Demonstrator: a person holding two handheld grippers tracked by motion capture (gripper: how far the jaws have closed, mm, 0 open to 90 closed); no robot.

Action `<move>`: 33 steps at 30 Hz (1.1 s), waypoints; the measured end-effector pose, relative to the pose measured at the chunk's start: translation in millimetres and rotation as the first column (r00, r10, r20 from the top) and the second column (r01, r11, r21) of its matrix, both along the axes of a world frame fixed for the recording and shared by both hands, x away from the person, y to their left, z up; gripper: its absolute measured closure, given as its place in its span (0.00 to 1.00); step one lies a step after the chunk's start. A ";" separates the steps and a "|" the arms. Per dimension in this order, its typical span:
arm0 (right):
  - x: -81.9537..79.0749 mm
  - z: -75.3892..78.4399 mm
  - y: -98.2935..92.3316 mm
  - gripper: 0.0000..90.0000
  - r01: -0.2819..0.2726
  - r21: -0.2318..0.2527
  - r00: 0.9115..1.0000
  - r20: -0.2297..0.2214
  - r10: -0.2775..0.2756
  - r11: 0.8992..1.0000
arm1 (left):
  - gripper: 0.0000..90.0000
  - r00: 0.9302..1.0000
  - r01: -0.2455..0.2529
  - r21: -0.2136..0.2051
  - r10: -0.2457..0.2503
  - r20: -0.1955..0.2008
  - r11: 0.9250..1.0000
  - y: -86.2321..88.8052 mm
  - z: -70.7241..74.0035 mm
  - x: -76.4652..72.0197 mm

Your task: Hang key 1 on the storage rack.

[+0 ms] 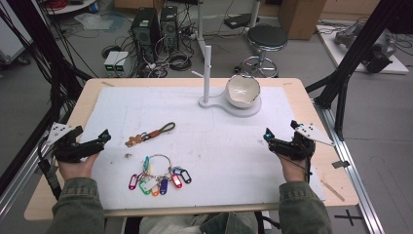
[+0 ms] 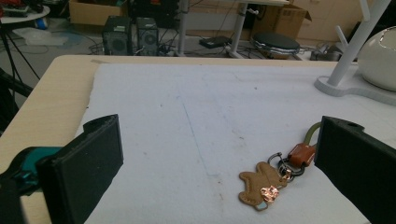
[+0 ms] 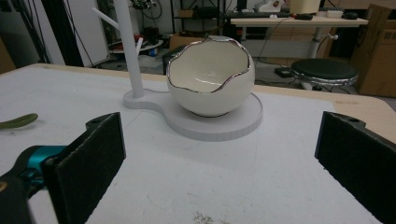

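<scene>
Left tongs (image 1: 103, 136): released, jaws spread wide, nothing between them, hovering low at the counter's (image 1: 311, 105) left edge.
Right tongs (image 1: 268, 135): released too, wide apart, parked at the right, aimed toward the eggshell bowl (image 3: 211, 77).
Leather keychain (image 2: 273, 179): nearest the left tongs, flat on the white mat (image 1: 219, 146), just ahead of them and off to one side in the left gripper view; near the tag ring, not touching it.
Handling: likely light, floppy; leather charm soft, green cord loop (image 1: 167, 127) limp, metal rings slick and prone to swivel.
Where to grip: probably the brown leather collar (image 2: 301, 154) by the rings, or the charm's body; thin and flat, so a low, level pinch needed.
Ring of coloured tags (image 1: 158, 178): closer to the person, fanned out, untouched.
Bowl: seated on the round base of the white peg stand (image 1: 208, 73), well apart from both tongs; looks fragile.
</scene>
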State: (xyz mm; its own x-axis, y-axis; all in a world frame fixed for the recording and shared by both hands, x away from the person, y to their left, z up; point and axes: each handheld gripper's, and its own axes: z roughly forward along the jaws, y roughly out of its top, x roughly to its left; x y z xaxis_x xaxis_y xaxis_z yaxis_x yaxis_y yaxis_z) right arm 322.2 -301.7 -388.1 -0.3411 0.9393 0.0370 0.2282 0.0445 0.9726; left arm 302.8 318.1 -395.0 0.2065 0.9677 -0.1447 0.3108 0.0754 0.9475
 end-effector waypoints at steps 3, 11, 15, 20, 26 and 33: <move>0.0 0.1 -0.1 0.01 0.001 0.010 1.000 -0.005 -0.001 1.000 | 0.02 1.000 -0.006 -0.014 0.006 0.003 1.000 2.1 0.0 -1.0; -0.3 0.3 -1.3 0.01 0.006 0.010 1.000 -0.005 -0.006 1.000 | 0.02 1.000 -0.006 -0.023 0.006 0.000 1.000 2.9 -0.6 -0.8; -0.5 0.1 -0.6 0.01 0.006 0.009 1.000 -0.012 -0.006 1.000 | 0.02 1.000 -0.004 -0.022 0.004 -0.003 1.000 2.7 -1.0 -0.3; -0.3 -0.1 -0.8 0.01 0.010 0.011 1.000 -0.011 -0.010 1.000 | 0.02 1.000 -0.002 -0.018 0.002 -0.010 1.000 2.1 -1.5 0.7; -0.5 0.0 -1.1 0.01 0.011 0.015 1.000 -0.017 -0.011 1.000 | 0.02 1.000 0.001 -0.018 -0.001 -0.014 1.000 1.9 -1.9 1.9; -0.7 -0.1 -1.0 0.01 0.009 0.014 1.000 -0.020 -0.009 1.000 | 0.02 0.999 0.018 -0.013 -0.019 -0.030 1.000 -2.7 -3.3 5.5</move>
State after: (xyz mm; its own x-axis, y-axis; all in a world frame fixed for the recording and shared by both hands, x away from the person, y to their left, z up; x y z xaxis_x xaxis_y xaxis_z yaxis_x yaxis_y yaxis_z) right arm 321.5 -302.7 -388.2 -0.3318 0.9417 0.0565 0.2474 0.0290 0.9685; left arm 308.3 315.4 -398.4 0.2197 0.9617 -0.1637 0.3405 0.0816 0.9367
